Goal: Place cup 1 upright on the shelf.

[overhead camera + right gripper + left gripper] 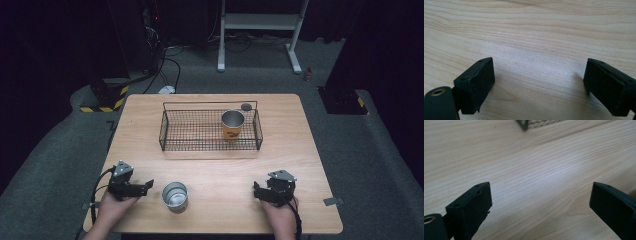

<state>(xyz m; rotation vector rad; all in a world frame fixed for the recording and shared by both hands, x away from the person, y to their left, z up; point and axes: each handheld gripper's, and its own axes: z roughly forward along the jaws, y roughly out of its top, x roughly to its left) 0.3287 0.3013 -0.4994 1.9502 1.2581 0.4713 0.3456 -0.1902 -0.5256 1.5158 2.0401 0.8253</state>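
My left tongs gape empty just left of the upright steel cup, nearer than my equally open right tongs.

The left gripper is black and blocky, with a small grey three-cornered plate on top and a black cable that curls out from it along the person's bare arm. The right gripper looks the same, black with a grey three-cornered plate and a black cable running back along the bare hand. Seen close in the two gripper views, each one has two thick black fingers shaped like little bricks, with tiny screw holes on top, soft flat pads on the inner sides, and a round brass-coloured ring in the black corner piece at the bottom left.
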